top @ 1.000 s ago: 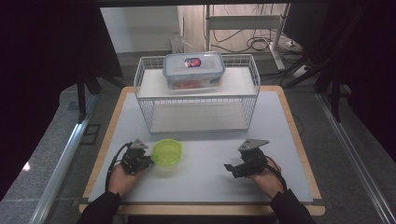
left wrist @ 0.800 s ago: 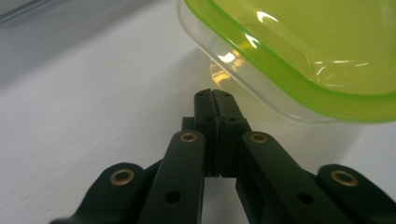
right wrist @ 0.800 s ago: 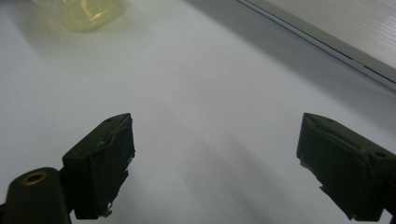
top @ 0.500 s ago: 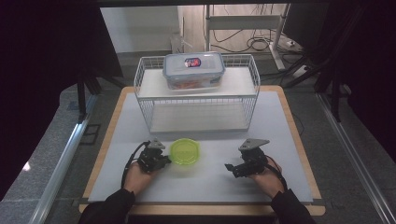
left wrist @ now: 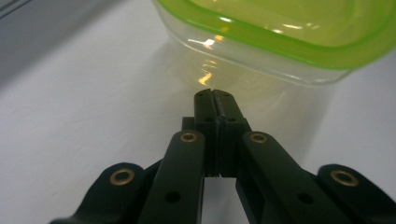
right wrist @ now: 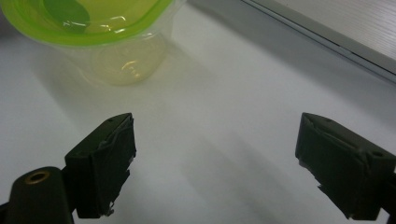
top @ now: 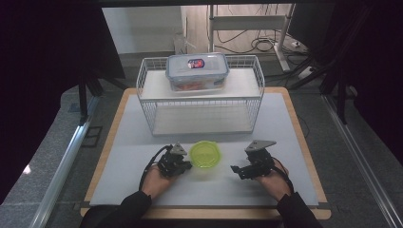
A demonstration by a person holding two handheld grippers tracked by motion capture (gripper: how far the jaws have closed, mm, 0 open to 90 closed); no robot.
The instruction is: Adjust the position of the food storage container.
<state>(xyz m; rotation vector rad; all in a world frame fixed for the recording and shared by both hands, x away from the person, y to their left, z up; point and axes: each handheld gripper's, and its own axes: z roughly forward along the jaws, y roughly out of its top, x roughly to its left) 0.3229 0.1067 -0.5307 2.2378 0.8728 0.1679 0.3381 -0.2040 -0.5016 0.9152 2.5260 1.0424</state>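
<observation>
Jaws pressed together, the left gripper (top: 189, 166) sits just beside the green-lidded clear container (top: 206, 155), its tips at the container's wall, near the middle of the white surface (top: 142, 190) toward its front edge. Right gripper (top: 236, 169) rests to the container's other side, jaws wide apart with nothing between them. Behind, a lidded food box (top: 197, 70) stands on a white wire rack (top: 204, 111).

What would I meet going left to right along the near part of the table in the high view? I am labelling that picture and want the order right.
Left gripper with its jaws shut → green-lidded tub → right gripper with its jaws open.
</observation>
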